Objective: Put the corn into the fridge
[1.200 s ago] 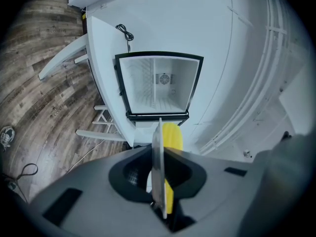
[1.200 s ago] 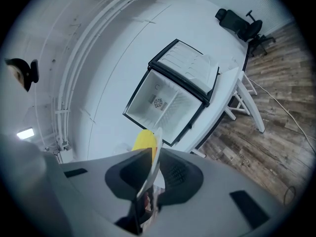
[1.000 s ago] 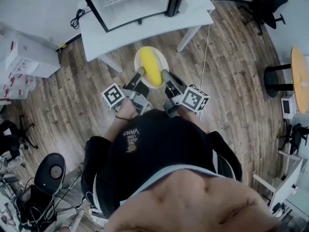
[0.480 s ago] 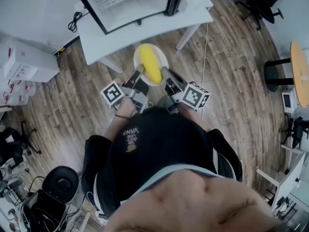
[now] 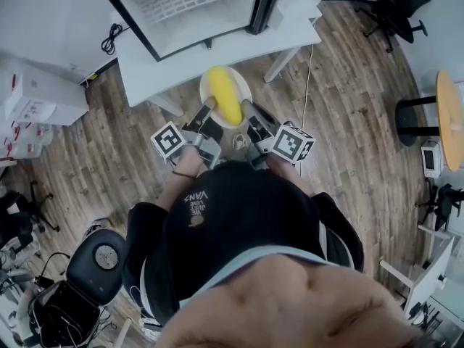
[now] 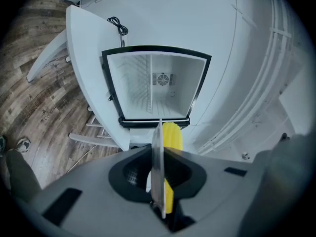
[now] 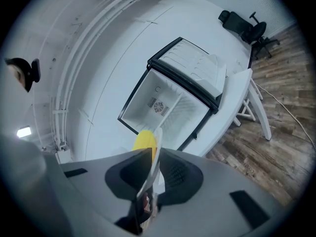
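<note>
head view shows the corn lying loose on a small white plate, carried in the air just short of the table on which the open fridge stands. the plate's near rim is pinched by the left gripper and the right gripper, each clenched on the thin edge, which is seen edge-on between the jaws in both gripper views. the plate is judged stiff, light and breakable. the cob is round and unsecured, so rolling is to be expected. the rim grips are best left where they are and the plate held level.
</note>
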Demonstrator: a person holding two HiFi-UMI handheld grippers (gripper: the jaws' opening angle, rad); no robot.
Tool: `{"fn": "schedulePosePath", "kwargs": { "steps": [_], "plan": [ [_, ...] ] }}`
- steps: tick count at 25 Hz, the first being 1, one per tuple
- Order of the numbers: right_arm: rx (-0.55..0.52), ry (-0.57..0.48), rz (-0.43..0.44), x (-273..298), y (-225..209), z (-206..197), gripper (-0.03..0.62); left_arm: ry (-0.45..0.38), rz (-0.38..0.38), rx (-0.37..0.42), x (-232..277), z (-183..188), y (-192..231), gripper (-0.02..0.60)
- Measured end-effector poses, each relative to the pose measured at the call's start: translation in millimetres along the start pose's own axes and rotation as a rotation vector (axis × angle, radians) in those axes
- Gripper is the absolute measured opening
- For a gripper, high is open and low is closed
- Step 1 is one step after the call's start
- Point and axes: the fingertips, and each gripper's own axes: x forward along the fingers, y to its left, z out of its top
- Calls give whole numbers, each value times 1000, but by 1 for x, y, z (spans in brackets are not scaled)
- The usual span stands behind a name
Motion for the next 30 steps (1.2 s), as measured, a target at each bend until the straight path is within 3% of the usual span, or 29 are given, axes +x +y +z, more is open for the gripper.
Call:
{"fn": "schedulePosePath", "kwargs": {
  "steps": [15,30],
  "plan": [
    [-16,73,64,63,-25,63,48,-90,0,15,69,47,-3,44],
    [-17,111,100,78,-48,87,48,-140,2,19,100,53,6,44]
  ]
}}
